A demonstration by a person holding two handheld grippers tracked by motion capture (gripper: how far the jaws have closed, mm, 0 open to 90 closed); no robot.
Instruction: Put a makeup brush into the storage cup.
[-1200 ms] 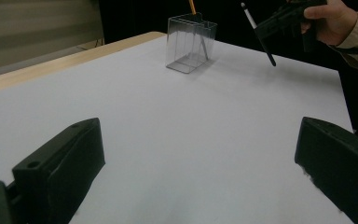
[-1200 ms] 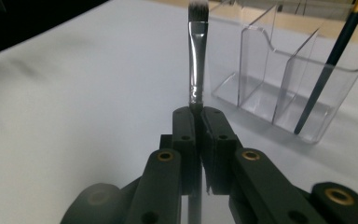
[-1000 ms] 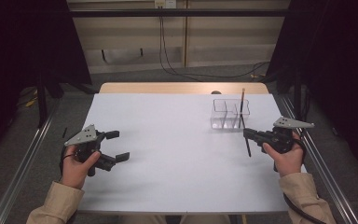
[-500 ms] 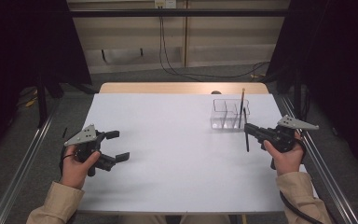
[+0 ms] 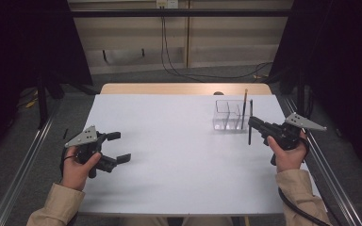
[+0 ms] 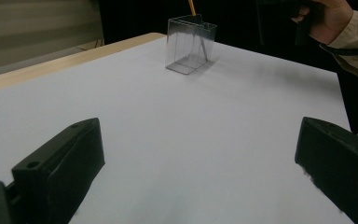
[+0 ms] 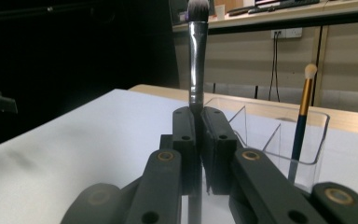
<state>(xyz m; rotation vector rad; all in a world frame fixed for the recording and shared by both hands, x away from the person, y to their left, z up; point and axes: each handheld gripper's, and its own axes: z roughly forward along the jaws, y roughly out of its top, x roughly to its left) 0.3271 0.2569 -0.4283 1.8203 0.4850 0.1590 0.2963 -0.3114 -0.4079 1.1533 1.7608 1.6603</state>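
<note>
My right gripper (image 5: 252, 124) (image 7: 198, 140) hovers at the right of the white table (image 5: 179, 165), shut on a dark-handled makeup brush (image 5: 250, 134) (image 7: 197, 56). The brush stands upright with its dark bristles on top. Just beyond it a clear divided organizer (image 5: 226, 115) (image 7: 279, 135) (image 6: 189, 46) holds a gold-and-blue brush (image 5: 243, 108) (image 7: 303, 112) leaning in its right compartment. My left gripper (image 5: 120, 147) (image 6: 200, 177) rests low at the left of the table, open, with nothing between its jaws.
A wooden strip (image 5: 184, 88) borders the table's far edge. Metal rails (image 5: 23, 169) run along both sides. A dark floor with cables (image 5: 169, 52) lies beyond. The person's other hand (image 6: 331, 18) shows at the top right of the left gripper view.
</note>
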